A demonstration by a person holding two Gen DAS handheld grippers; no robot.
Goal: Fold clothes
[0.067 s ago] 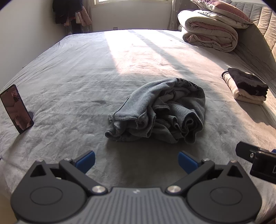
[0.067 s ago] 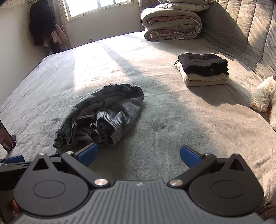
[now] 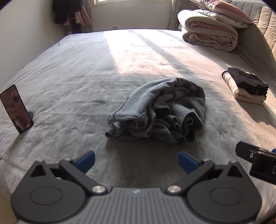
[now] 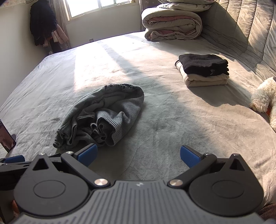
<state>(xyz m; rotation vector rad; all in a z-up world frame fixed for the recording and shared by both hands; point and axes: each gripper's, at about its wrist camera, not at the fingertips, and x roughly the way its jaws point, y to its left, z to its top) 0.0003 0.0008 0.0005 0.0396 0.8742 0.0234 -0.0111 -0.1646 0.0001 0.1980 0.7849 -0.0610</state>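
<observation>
Nothing moved, left tool wide, empty

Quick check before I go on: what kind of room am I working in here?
Most likely a bedroom: you are over a wide bed with a padded headboard, a rolled duvet at its head and a window behind.

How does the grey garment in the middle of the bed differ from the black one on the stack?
The grey garment lies crumpled in a loose heap; the black garment is folded flat and square. The grey garment rests directly on the bed; the black garment sits on a folded cream garment. Neither is touched by a gripper.
</observation>
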